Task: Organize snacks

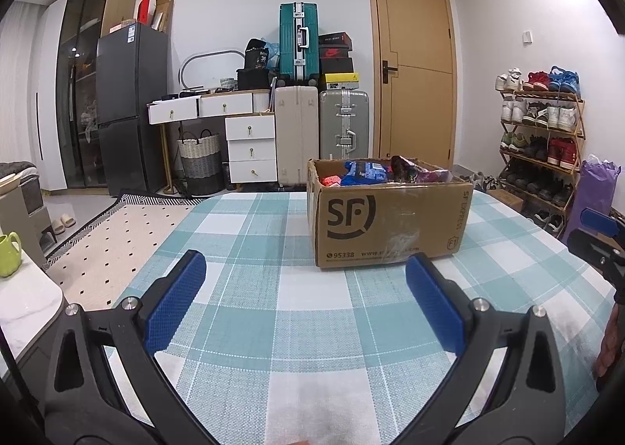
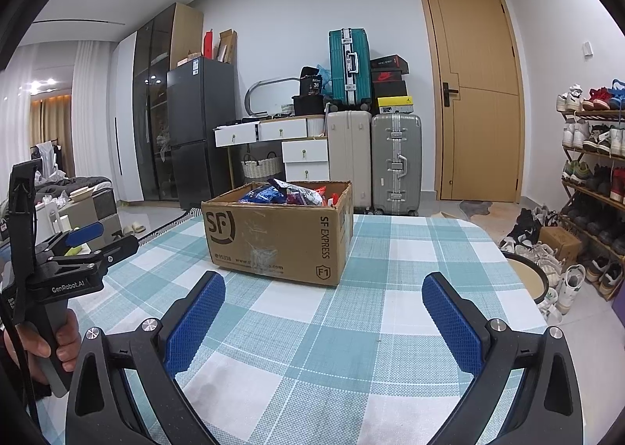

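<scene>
While I held both tools low over the checked tablecloth [image 1: 273, 327], my left gripper [image 1: 305, 292] had its blue pads spread wide with nothing between them, and my right gripper [image 2: 323, 314] stood just as wide and just as bare. From the right wrist view I could see my left hand [image 2: 47, 343] wrapped round the handle of the left tool at the table's near left edge. Beyond the fingertips, well apart from both grippers, the cardboard box [image 1: 386, 224] marked SF sat on the cloth, open at the top. The snacks [image 2: 287, 193] lay inside it, blue, red and purple packets heaped to the rim; I could not tell how many. Left of the table a green mug [image 1: 8, 253] rested on a white counter. Farther back, suitcases [image 1: 320, 124] were stacked against the wall beside a white drawer unit [image 1: 250, 140], a dark fridge [image 1: 131, 105] stood to their left, a wooden door [image 1: 414, 66] to their right, and a shoe rack [image 1: 543, 140] filled the right wall.
</scene>
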### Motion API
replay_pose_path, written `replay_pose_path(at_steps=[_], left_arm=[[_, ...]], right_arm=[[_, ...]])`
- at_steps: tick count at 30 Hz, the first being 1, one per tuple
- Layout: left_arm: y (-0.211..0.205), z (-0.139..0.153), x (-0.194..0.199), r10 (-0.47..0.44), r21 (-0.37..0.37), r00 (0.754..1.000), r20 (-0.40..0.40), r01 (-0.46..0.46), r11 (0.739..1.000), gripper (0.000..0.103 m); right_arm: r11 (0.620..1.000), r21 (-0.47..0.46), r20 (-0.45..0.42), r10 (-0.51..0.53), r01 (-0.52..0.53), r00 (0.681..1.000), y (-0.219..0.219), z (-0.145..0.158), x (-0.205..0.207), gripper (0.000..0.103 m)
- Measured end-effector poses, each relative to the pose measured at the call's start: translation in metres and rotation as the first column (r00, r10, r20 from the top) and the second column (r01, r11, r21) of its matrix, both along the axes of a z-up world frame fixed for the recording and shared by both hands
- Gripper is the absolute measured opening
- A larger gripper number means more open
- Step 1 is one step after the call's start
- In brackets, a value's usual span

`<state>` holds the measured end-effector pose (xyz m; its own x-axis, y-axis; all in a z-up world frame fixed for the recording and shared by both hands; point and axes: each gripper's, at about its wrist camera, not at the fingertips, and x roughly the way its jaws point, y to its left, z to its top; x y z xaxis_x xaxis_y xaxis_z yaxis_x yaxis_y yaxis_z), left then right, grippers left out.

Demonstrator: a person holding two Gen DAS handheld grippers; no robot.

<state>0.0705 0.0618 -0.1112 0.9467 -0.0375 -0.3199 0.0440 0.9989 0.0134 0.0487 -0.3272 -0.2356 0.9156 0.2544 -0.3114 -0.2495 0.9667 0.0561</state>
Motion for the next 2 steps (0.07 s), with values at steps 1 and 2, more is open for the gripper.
replay_pose_path(at_steps=[1, 2], left_arm=[[0.0001, 0.0002, -0.0016, -0.007, -0.002, 1.000, 0.009, 0.007, 1.000, 0.102], [0.0001, 0.0005, -0.0021, -0.009, -0.003, 1.000, 0.013, 0.009, 1.000, 0.102]], right_arm=[[1.000, 0.000, 0.001, 0.000, 0.000, 1.000, -0.0002, 0.0003, -0.0003, 0.103], [1.000, 0.000, 0.001, 0.000, 0.000, 1.000, 0.0005, 0.0002, -0.0007, 0.103]])
